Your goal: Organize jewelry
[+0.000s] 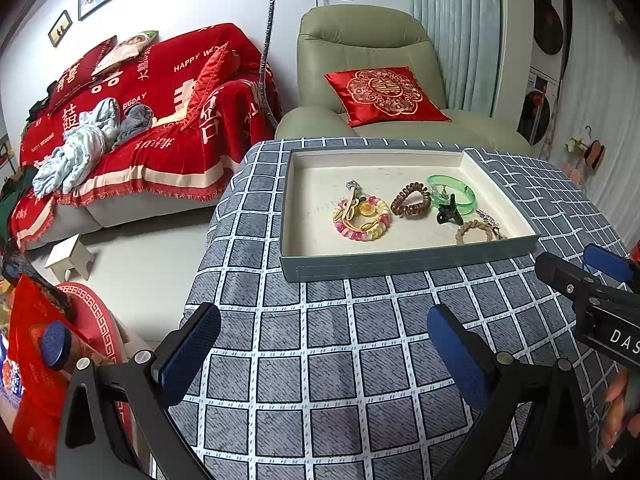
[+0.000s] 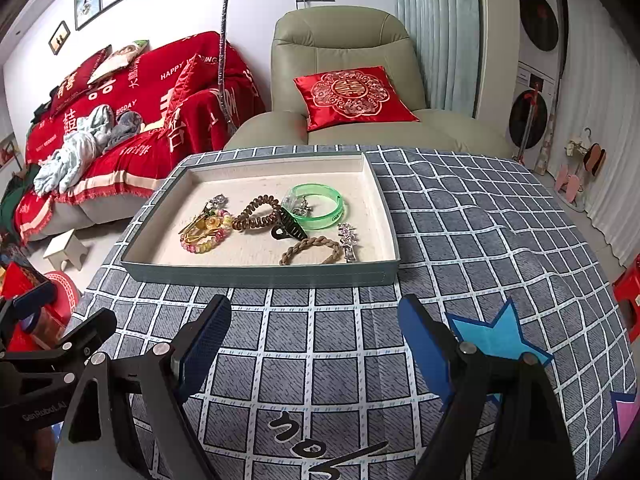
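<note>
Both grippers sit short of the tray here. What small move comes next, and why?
Probably ease the open right gripper forward over the tray rim toward the braided tan hair tie, the nearest piece. Neither it nor the open left gripper holds anything.

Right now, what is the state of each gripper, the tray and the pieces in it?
left gripper: open, empty
right gripper: open, empty
tray: lidless, on the checked tablecloth
green bangle: flat in tray
black claw clip: lying on its side
</note>
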`<state>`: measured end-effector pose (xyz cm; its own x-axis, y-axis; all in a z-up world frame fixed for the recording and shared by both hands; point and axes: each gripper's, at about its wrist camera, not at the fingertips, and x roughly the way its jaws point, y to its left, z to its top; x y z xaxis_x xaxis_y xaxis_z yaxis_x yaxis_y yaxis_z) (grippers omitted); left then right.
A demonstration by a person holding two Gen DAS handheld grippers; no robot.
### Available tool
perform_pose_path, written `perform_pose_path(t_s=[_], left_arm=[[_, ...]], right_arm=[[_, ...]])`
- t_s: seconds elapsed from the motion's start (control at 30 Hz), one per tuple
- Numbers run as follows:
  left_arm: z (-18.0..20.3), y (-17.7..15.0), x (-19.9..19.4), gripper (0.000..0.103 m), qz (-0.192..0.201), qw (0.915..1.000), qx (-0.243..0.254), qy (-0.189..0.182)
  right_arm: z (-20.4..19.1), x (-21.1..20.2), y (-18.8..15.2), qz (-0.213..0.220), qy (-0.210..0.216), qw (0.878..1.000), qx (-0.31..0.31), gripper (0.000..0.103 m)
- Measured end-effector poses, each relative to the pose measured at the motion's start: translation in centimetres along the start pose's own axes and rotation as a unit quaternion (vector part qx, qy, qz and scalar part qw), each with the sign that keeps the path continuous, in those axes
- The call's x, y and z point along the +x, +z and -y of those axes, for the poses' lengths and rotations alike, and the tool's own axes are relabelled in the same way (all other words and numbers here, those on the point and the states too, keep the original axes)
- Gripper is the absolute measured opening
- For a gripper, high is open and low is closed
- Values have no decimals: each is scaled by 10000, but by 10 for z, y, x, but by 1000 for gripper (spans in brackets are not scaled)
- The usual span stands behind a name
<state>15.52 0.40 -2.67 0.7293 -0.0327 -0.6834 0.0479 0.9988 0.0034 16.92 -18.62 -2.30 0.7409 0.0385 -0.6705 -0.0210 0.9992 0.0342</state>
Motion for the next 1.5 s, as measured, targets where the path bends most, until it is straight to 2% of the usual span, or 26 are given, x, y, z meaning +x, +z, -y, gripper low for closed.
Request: perform_pose_path(t_s=[1.5], left_arm=[[-1,-2,3,103,-24,10000,13,19]], right_arm=[[-3,0,-3,-28,17,10000,-21,87]])
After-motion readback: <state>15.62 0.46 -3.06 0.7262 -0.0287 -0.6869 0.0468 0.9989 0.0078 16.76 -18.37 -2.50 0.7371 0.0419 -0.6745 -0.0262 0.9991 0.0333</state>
